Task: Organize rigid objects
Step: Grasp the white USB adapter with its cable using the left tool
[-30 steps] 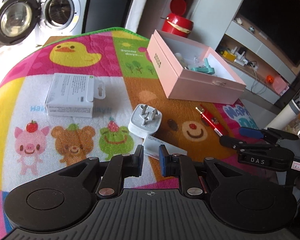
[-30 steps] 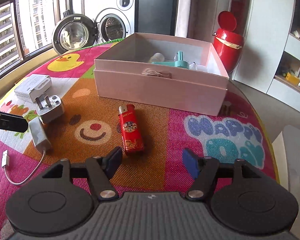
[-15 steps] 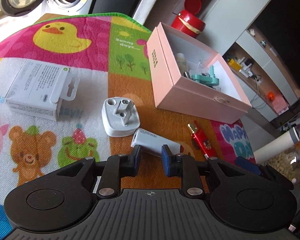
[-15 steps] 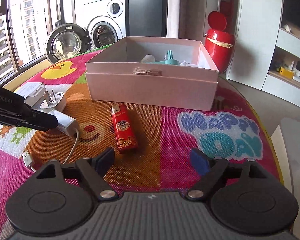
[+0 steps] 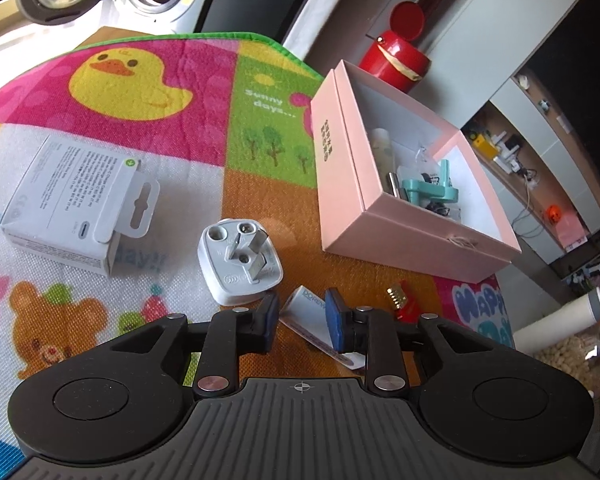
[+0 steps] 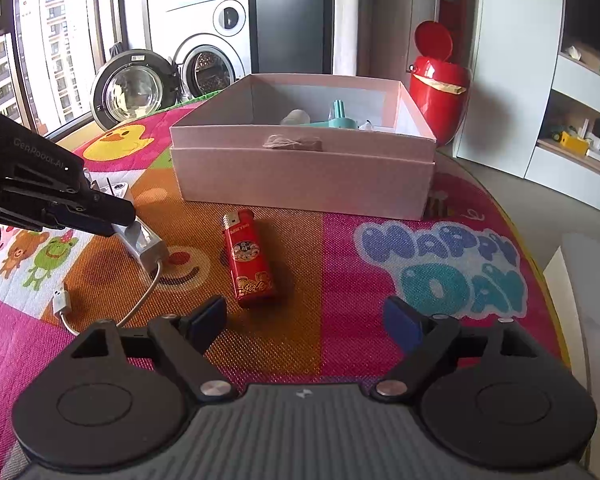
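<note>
My left gripper (image 5: 302,318) straddles the near end of a white cabled adapter (image 5: 308,314); its jaws are narrowly apart and I cannot tell whether they press it. In the right wrist view the left gripper (image 6: 118,220) is at the adapter (image 6: 146,244), whose cable trails on the mat. A white wall plug (image 5: 240,266) lies just left of it. A red lighter (image 6: 249,258) lies ahead of my open, empty right gripper (image 6: 306,320). The open pink box (image 5: 404,232) holds a teal piece and small items; it also shows in the right wrist view (image 6: 300,176).
A white carton (image 5: 68,206) lies at the left of the colourful cartoon mat (image 5: 140,76). A red lidded bin (image 6: 438,92) stands behind the box. Washing machines stand beyond the table. A jar of pale beads (image 5: 572,354) is at the right edge.
My left gripper has come forward and lower over the white adapter, towards the pink box. The right gripper has pulled back a little and stays open.
</note>
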`<move>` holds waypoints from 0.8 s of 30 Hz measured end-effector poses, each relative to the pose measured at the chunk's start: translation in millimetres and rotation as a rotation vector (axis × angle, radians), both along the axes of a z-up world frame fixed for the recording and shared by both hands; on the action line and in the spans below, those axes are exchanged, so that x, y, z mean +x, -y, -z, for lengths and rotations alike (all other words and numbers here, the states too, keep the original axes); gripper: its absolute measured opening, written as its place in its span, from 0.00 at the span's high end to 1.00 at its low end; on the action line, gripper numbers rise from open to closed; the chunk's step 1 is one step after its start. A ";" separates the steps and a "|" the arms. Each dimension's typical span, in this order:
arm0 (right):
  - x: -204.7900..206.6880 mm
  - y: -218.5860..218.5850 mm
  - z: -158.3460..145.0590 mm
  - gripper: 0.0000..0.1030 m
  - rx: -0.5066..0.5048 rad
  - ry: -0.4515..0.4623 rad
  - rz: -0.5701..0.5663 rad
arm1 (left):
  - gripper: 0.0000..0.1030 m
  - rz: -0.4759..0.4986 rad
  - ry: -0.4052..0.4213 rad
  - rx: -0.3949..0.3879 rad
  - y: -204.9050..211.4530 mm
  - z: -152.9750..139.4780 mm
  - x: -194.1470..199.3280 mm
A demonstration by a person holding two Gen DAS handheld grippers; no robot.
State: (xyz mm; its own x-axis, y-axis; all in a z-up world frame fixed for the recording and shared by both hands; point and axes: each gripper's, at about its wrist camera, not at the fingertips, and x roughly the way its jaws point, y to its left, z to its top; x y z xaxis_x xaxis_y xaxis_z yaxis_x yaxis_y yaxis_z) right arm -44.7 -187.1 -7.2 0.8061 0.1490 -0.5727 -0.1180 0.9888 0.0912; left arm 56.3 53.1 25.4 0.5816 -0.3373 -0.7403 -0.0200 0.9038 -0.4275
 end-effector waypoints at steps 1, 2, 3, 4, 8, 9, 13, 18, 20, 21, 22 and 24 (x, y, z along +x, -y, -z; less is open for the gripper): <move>0.1 -0.1 0.0 0.16 0.000 0.000 0.000 | 0.71 0.006 0.002 0.003 3.9 0.5 3.9; 0.1 0.0 0.0 0.16 0.000 0.000 0.000 | 0.71 0.015 0.006 0.009 7.7 0.5 6.8; 0.1 0.0 0.0 0.16 0.000 0.000 0.000 | 0.70 0.029 0.012 0.020 12.6 0.5 9.2; 0.2 -0.1 0.0 0.16 0.001 0.000 0.000 | 0.70 0.047 0.017 0.032 18.0 0.7 11.9; 0.3 -0.2 0.3 0.16 0.001 0.000 -0.001 | 0.70 0.150 0.056 0.115 42.1 1.0 12.7; 0.4 -0.2 0.3 0.16 0.002 0.000 -0.001 | 0.70 0.174 0.068 0.139 46.9 0.3 10.2; 0.6 -0.4 0.5 0.14 0.002 -0.001 -0.003 | 0.69 0.228 0.102 0.230 60.4 -1.6 -7.3; 0.8 -1.2 0.7 0.14 0.002 -0.001 -0.008 | 0.69 0.259 0.129 0.303 69.8 0.8 -25.2; 0.8 -1.5 0.7 0.13 0.002 -0.001 -0.008 | 0.69 0.257 0.136 0.299 68.1 2.1 -26.3; 0.9 -1.2 0.7 0.13 0.002 -0.001 -0.008 | 0.69 0.253 0.135 0.289 66.3 2.3 -25.9; 0.8 -1.3 0.7 0.13 0.002 -0.001 -0.007 | 0.69 0.249 0.134 0.280 64.8 2.4 -25.7; 0.7 -1.4 0.7 0.14 0.003 0.000 -0.008 | 0.70 0.248 0.135 0.276 62.1 2.4 -26.7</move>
